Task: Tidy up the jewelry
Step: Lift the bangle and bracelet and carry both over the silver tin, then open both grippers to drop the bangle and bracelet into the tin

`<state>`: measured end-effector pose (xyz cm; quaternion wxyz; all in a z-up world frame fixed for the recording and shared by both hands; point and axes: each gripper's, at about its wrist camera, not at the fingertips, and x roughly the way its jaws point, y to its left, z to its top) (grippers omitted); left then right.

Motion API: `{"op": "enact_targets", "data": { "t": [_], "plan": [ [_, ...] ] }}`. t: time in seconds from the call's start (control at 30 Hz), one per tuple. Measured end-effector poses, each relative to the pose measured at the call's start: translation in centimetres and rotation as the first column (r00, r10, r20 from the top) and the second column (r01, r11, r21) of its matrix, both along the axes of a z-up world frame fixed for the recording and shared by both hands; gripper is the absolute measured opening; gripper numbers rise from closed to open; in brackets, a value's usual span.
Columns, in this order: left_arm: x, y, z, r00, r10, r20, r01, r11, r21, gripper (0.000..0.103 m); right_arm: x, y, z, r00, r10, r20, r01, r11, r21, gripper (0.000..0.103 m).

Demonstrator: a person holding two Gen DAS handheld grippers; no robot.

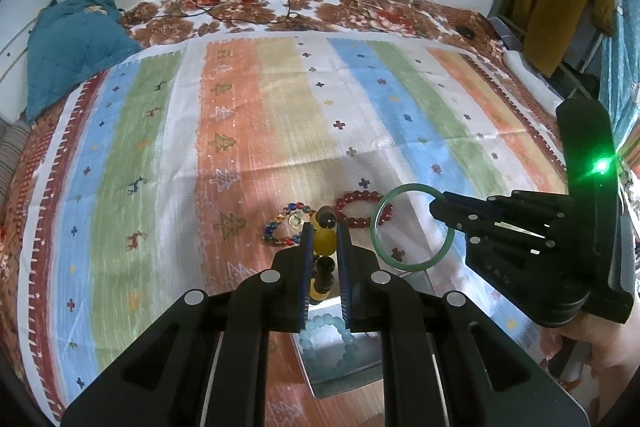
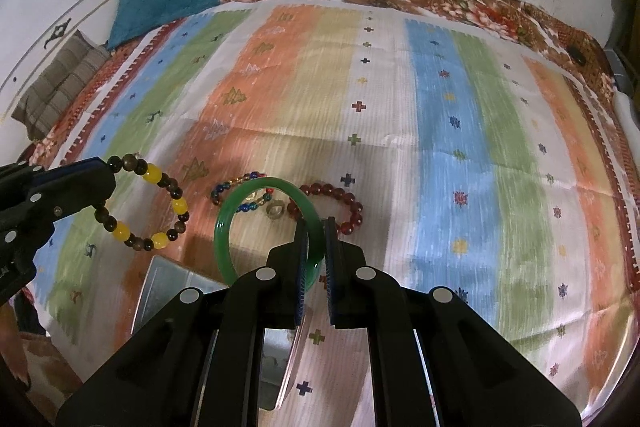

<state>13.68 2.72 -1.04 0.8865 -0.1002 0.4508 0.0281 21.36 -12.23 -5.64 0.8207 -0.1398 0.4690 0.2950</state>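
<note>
The bed [image 2: 460, 131], under a striped cloth, fills both views. Low and left of centre in the right wrist view sits a metal tray [image 2: 168, 287], and in the left wrist view a pale blue bead bracelet [image 1: 328, 339] lies in it.

The left tool [image 1: 325, 239] is closed on a brown and yellow bead bracelet [image 1: 324, 241], and the right tool [image 2: 316, 243] is closed on a green bangle [image 2: 228, 227]; both pieces hang clear of the cloth, just above the tray. The step looks like carrying them to the tray; next, each needs lowering over it and releasing.

A red bead bracelet [image 2: 352, 203], a multicoloured bracelet [image 2: 224, 189] and a small ring [image 2: 275, 209] wait mid-frame. The tools hide most of the tray, and the ring is too small to make out.
</note>
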Motion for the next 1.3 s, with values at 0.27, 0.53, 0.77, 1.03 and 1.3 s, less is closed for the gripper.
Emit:
{"op": "enact_targets", "data": {
  "t": [0.27,0.53,0.77,1.03,1.3],
  "plan": [
    [-1.3,-0.6,0.4,1.000,-0.008,0.014,0.008,1.000,0.001,0.011,-1.3,-0.5,0.4,1.000,0.009,0.000,-0.009,1.000,0.011,0.009],
    [-2.5,-1.3,0.5,1.000,-0.011,0.022,0.011,1.000,0.006,0.011,-2.7,-0.9,0.7,1.000,0.018,0.001,-0.018,1.000,0.019,0.009],
    [-3.8,-1.8,0.4,1.000,-0.012,0.021,0.012,1.000,0.009,0.011,-4.3,-1.2,0.6,1.000,0.030,-0.003,-0.030,0.999,0.016,0.009],
    [-5.2,-2.3,0.3,1.000,-0.018,0.025,0.018,1.000,0.015,0.011,-5.9,-1.6,0.4,0.999,0.043,-0.011,-0.043,0.999,0.018,0.009],
    [-5.4,-0.9,-0.4,0.998,0.060,-0.010,-0.059,0.998,0.030,0.016,-5.7,-1.9,-0.3,0.999,0.023,-0.046,-0.023,1.000,-0.004,0.019]
  ]
}}
